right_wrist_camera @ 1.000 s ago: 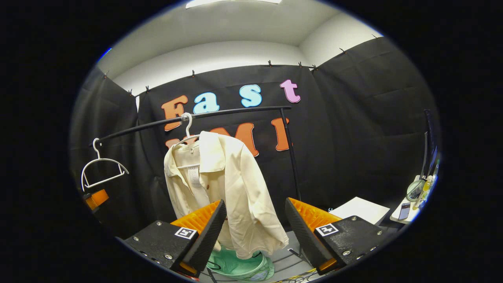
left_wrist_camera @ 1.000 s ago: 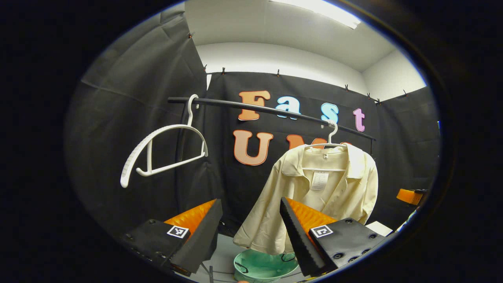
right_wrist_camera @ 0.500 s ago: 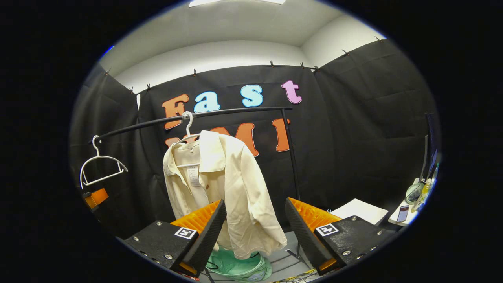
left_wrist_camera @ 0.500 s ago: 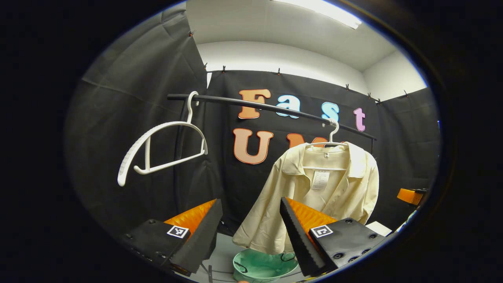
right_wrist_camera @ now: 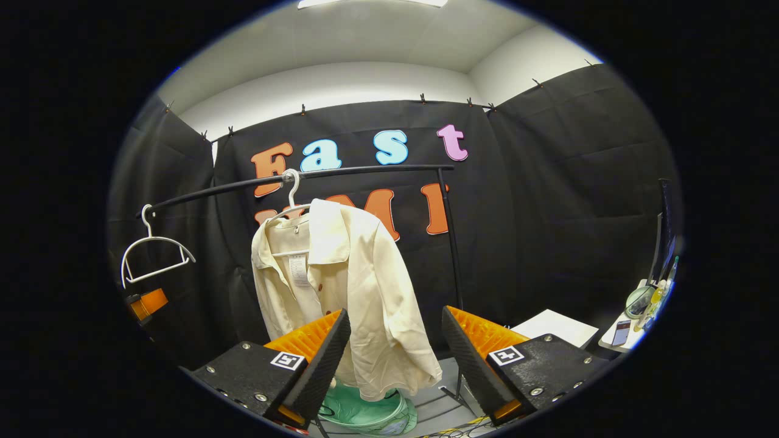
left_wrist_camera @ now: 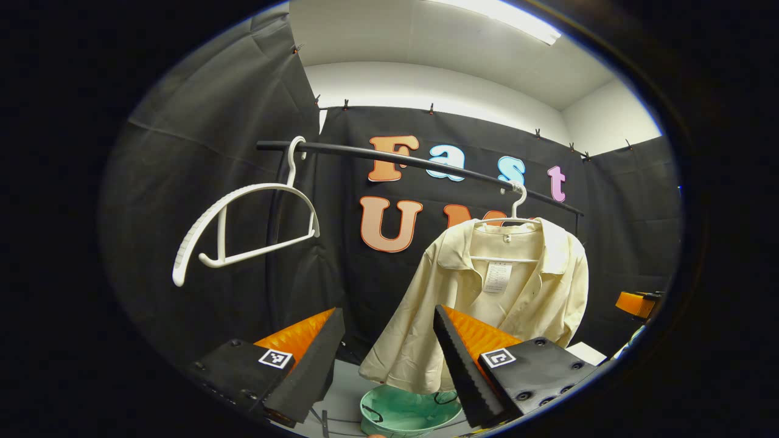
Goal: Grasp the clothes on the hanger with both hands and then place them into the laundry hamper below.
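The approach is in hand, as I judge it: the left gripper and the right gripper are both hovering released, fingers spread and level, short of the cloth. Below, the pale green round laundry hamper is waiting. Beyond, the cream short-sleeved shirt is hanging from a white hanger on the black rail. Next, each gripper needs to close on a shoulder.
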The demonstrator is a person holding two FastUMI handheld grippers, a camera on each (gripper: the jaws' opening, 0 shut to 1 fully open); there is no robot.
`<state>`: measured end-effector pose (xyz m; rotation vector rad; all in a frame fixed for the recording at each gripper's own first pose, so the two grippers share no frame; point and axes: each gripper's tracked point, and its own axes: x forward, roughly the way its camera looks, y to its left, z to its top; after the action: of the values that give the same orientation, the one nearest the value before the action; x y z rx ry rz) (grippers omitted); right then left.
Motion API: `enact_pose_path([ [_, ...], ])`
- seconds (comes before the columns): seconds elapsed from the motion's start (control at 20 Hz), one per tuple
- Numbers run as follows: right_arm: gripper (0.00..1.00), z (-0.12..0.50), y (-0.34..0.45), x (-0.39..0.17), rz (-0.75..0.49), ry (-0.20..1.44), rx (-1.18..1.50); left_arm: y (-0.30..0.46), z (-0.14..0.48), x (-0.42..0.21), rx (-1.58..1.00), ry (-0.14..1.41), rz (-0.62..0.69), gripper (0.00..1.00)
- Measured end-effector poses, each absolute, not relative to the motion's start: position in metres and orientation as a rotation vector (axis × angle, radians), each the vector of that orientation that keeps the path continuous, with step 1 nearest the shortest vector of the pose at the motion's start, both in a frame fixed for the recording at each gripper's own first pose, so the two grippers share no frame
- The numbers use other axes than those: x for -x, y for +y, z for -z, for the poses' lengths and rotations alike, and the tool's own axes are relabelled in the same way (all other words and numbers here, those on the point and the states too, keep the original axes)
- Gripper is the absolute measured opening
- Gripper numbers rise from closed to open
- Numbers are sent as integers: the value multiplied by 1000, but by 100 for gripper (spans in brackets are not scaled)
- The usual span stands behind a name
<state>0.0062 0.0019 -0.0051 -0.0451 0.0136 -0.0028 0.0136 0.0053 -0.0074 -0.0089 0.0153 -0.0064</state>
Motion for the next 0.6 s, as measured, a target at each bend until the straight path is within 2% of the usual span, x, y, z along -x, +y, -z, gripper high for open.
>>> enact_pose_path([
  [0.15,94,9,11,-14,-8,26,47,6,9,-14,2,21,7,97],
  [0.2,94,11,15,-17,-14,30,50,7,10,-15,-2,22,8,93],
  [0.45,94,18,46,-42,-57,50,75,11,10,-19,-1,19,8,93],
  [0.55,94,22,61,-54,-80,59,81,14,10,-20,-5,19,1,97],
  [0.6,95,24,69,-60,-93,64,82,17,11,-20,-6,20,-4,93],
])
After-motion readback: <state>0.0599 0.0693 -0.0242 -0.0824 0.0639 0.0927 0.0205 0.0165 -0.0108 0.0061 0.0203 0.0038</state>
